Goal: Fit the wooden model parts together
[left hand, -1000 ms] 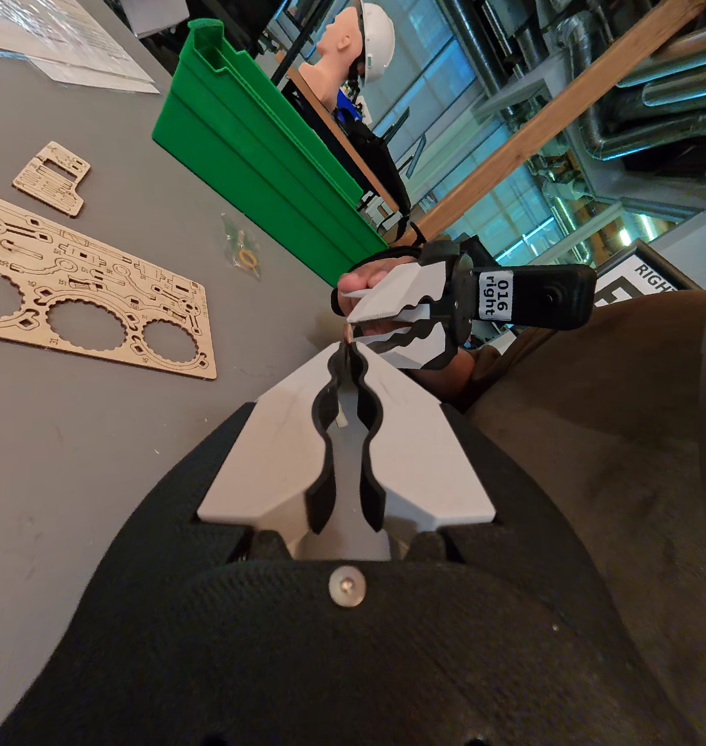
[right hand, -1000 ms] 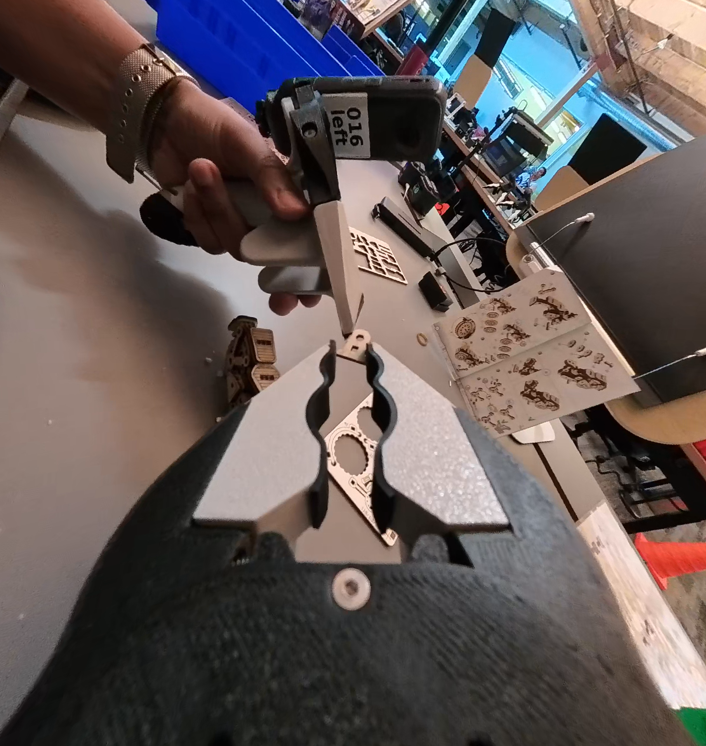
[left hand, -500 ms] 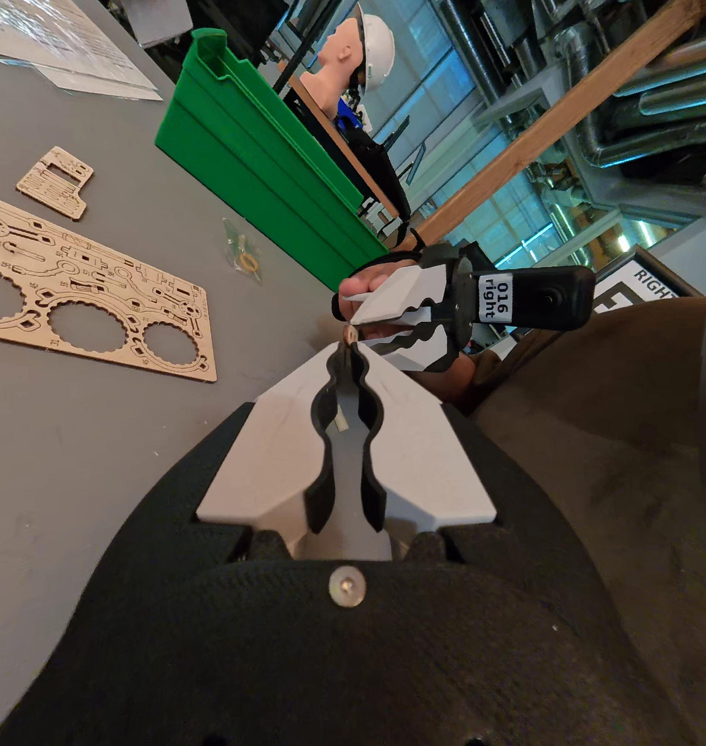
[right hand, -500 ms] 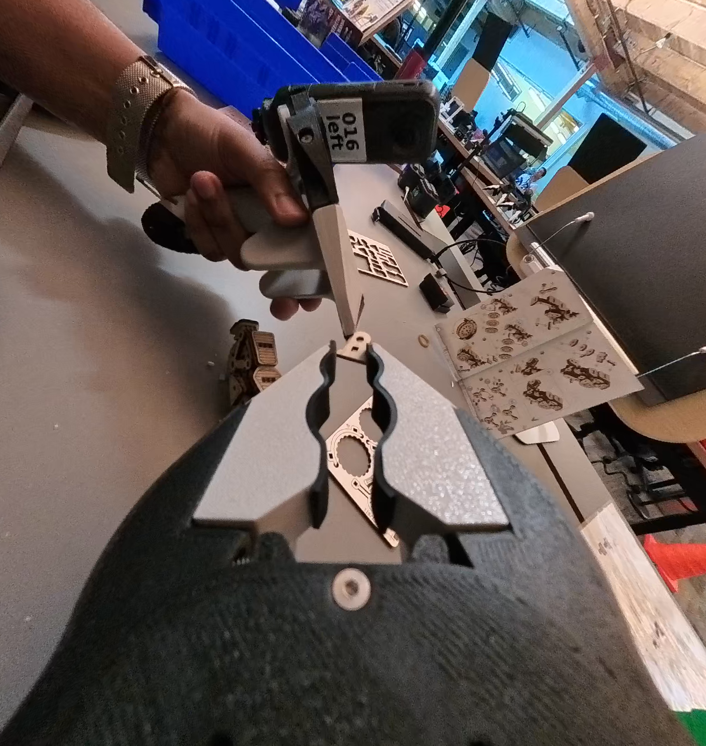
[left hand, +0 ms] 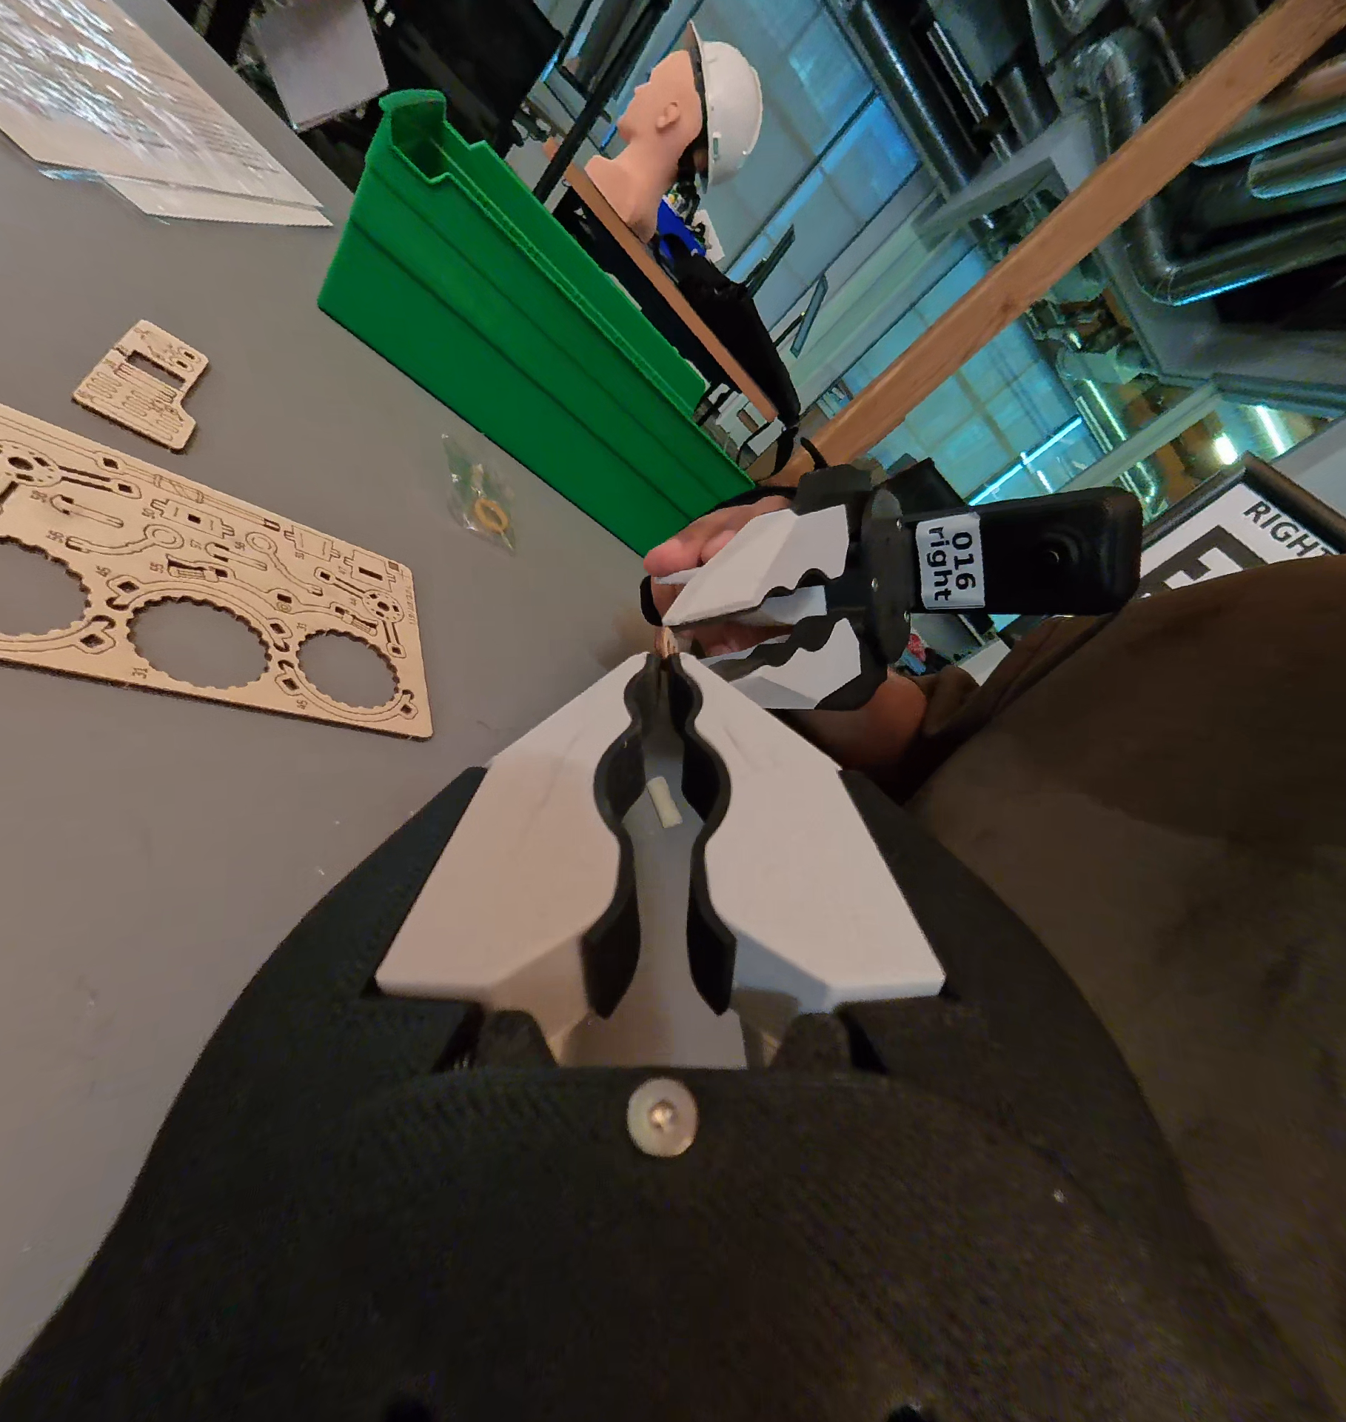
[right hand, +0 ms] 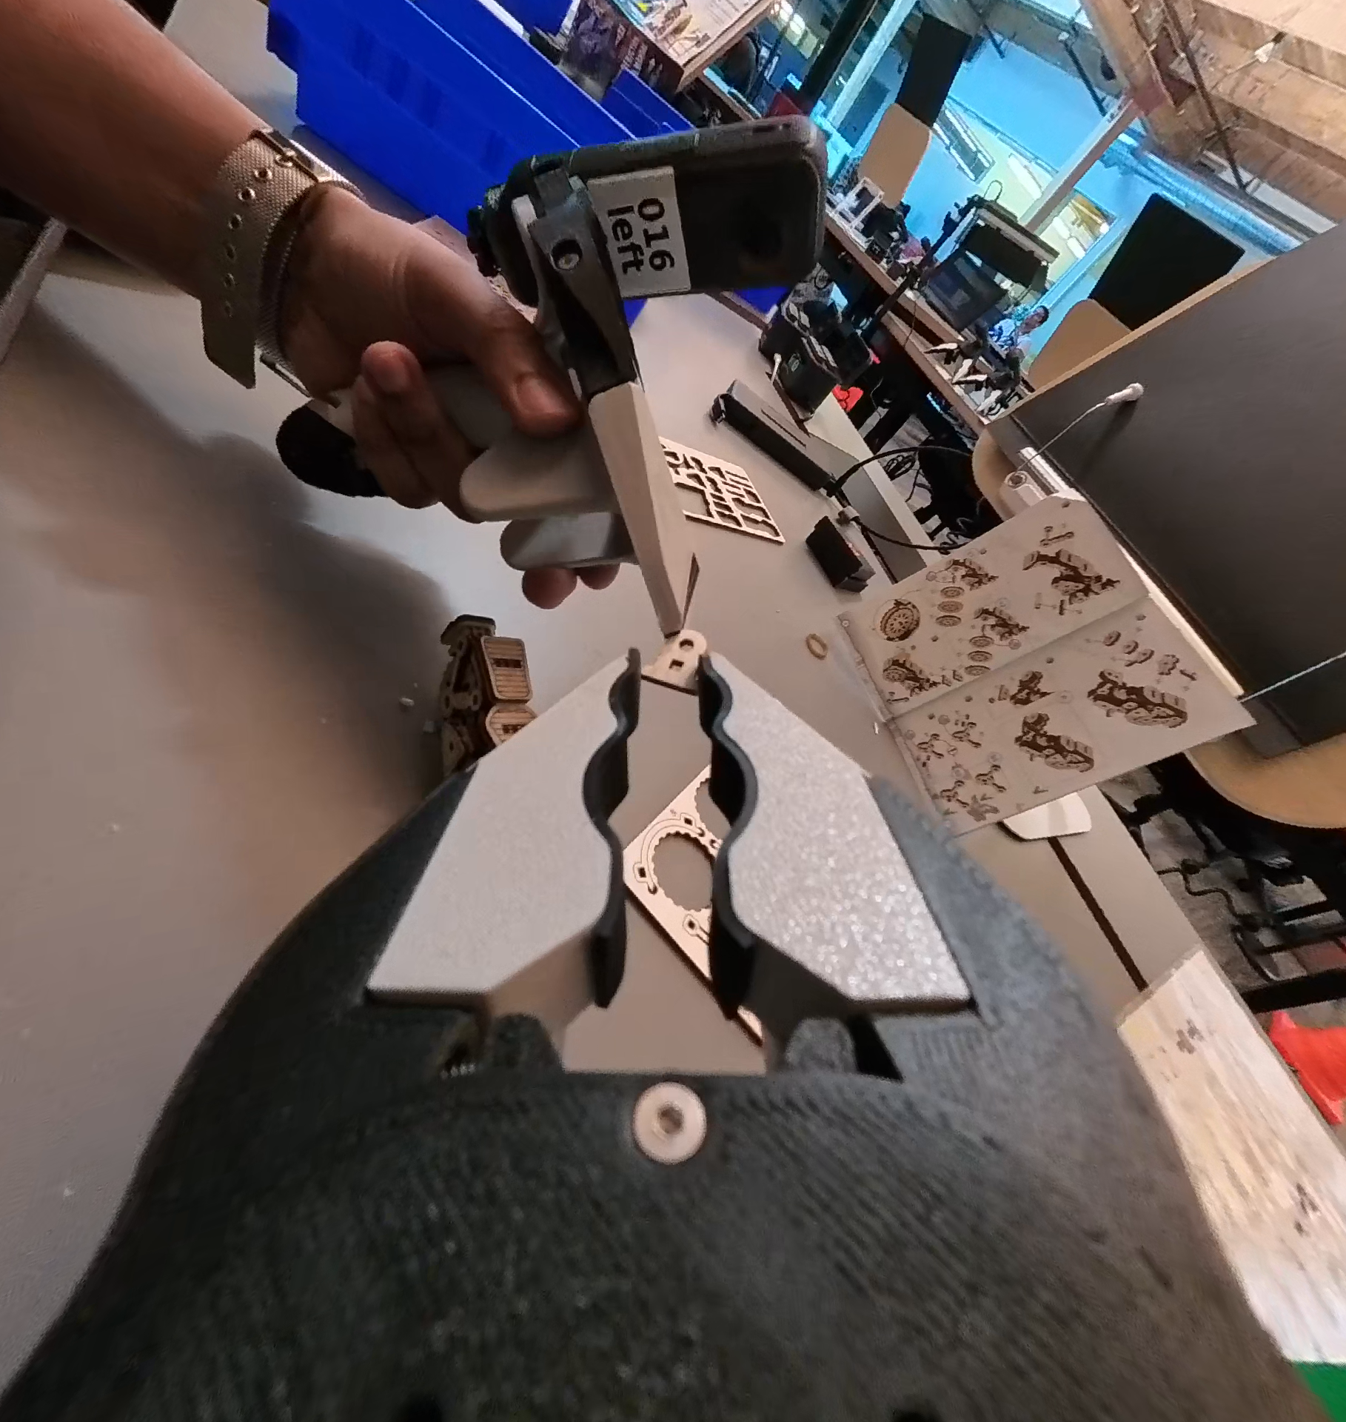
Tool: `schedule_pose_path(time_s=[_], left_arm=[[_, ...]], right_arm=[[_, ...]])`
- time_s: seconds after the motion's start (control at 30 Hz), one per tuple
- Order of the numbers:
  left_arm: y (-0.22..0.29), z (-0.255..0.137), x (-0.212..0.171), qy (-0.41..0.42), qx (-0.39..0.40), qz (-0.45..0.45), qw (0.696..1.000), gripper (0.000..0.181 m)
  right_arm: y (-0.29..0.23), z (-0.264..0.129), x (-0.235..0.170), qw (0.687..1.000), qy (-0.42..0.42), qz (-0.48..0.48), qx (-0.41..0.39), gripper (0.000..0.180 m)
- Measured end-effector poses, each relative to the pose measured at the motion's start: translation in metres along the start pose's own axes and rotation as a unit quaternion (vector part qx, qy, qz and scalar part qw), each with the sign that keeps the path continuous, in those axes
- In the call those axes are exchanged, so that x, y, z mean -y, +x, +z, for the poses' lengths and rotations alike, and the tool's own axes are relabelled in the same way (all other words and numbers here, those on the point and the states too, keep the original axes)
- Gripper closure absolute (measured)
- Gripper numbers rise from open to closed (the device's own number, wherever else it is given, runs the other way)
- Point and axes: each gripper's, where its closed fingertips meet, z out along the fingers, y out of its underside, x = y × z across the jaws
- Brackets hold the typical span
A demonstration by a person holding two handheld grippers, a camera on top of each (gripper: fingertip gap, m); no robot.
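My right gripper (right hand: 668, 668) is shut on a small flat wooden part with holes (right hand: 681, 652), which sticks out past its tips. My left gripper (left hand: 658, 665) is shut on a thin wooden sliver (right hand: 690, 579). In the right wrist view the left gripper (right hand: 671, 619) comes down from above, its tip touching the top of the small part. In the left wrist view the right gripper (left hand: 681, 639) comes in from the right, tip to tip with mine, and the part (left hand: 664, 639) shows between them. Both are held above the grey table (left hand: 193, 885).
A wooden sheet with gear cut-outs (left hand: 193, 600) and a smaller sheet (left hand: 143, 385) lie to the left. A green bin (left hand: 516, 338) and a bag of small parts (left hand: 481, 504) are beyond. A part-built wooden model (right hand: 485, 700), an instruction sheet (right hand: 1039, 677) and blue bins (right hand: 439, 115) also show. Left and right tips are no more than a few centimetres apart.
Both grippers have kept their grips and stayed tip to tip. The left gripper's tip has closed slightly onto the top of the small part.
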Motion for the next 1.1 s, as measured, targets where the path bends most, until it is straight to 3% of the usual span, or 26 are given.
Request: schedule_pose_path(time_s=[0.2, 0.3, 0.5, 0.63, 0.73, 0.8, 0.87, 0.93, 1.03, 1.1], left_arm=[[0.000, 0.001, 0.000, 0.000, -0.003, -0.007, 1.000, 0.181], [0.000, 0.002, -0.003, -0.005, -0.008, -0.022, 1.000, 0.167], [0.002, 0.005, -0.004, -0.011, 0.013, 0.021, 1.000, 0.180], [-0.006, -0.001, 0.008, 0.021, 0.063, 0.074, 0.995, 0.181], [-0.021, -0.009, 0.017, 0.036, 0.147, 0.154, 0.976, 0.181], [-0.033, -0.014, 0.020, 0.020, 0.228, 0.222, 0.948, 0.181], [-0.039, -0.017, 0.021, 0.002, 0.290, 0.303, 0.908, 0.181], [-0.040, -0.016, 0.020, -0.011, 0.325, 0.355, 0.876, 0.181], [-0.039, -0.011, 0.016, -0.027, 0.339, 0.400, 0.851, 0.181], [-0.039, -0.010, 0.015, -0.035, 0.350, 0.435, 0.829, 0.181]], right_arm=[[0.000, -0.001, 0.001, 1.000, 0.003, 0.001, 0.000, 0.167], [-0.001, -0.001, 0.003, 1.000, 0.010, 0.003, 0.005, 0.167], [-0.002, 0.000, -0.001, 1.000, 0.004, 0.003, 0.006, 0.166], [-0.001, 0.001, -0.003, 0.999, 0.009, 0.042, 0.008, 0.159], [0.006, 0.002, -0.005, 0.990, 0.016, 0.136, 0.015, 0.157], [0.014, 0.004, -0.010, 0.971, 0.014, 0.239, 0.021, 0.157], [0.017, 0.008, -0.022, 0.932, -0.012, 0.361, 0.038, 0.151], [0.010, 0.012, -0.016, 0.875, 0.005, 0.475, 0.093, 0.139], [0.009, 0.016, 0.000, 0.783, 0.067, 0.601, 0.149, 0.140], [0.005, 0.019, 0.002, 0.739, 0.082, 0.642, 0.185, 0.142]])
